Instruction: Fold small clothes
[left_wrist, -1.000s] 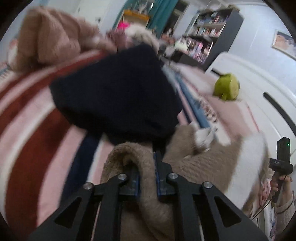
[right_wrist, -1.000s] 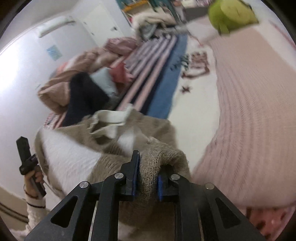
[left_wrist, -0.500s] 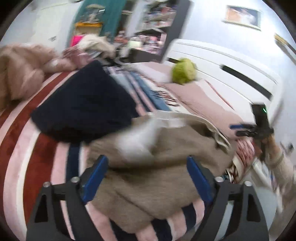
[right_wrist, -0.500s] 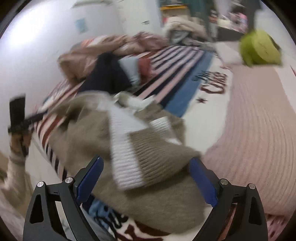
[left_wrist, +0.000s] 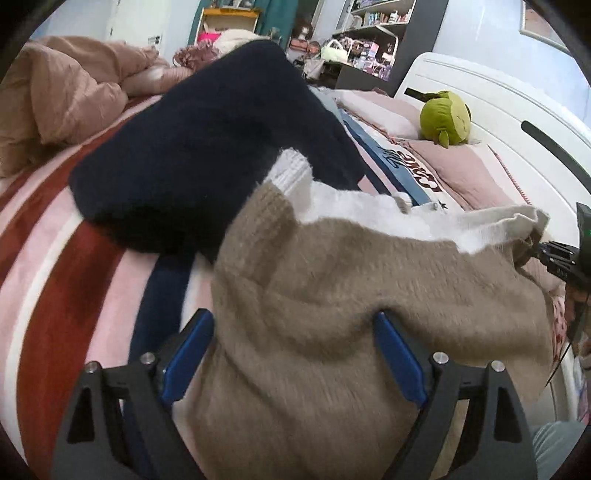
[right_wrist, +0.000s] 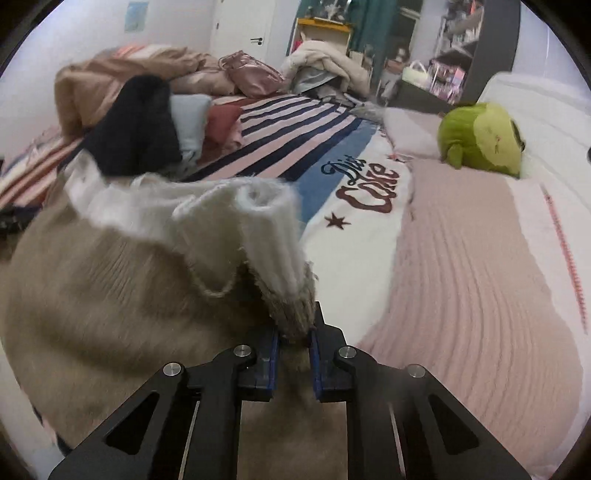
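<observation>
Across the bed's striped blanket (left_wrist: 55, 258) your beige-and-white knit sweater (left_wrist: 332, 288) lies bunched beside a navy garment (left_wrist: 207, 147), ready to be squared up. Your right gripper (right_wrist: 293, 350) has clamped tight on the sweater's fringed hem, apparently to draw that edge taut. Your left gripper (left_wrist: 291, 354) gapes wide over the body, its pads pressing nothing, seemingly seeking a matching hold.

The sweater (left_wrist: 332, 280) lies on the bed (left_wrist: 66, 266), the dark garment (left_wrist: 207, 147) behind it.
</observation>
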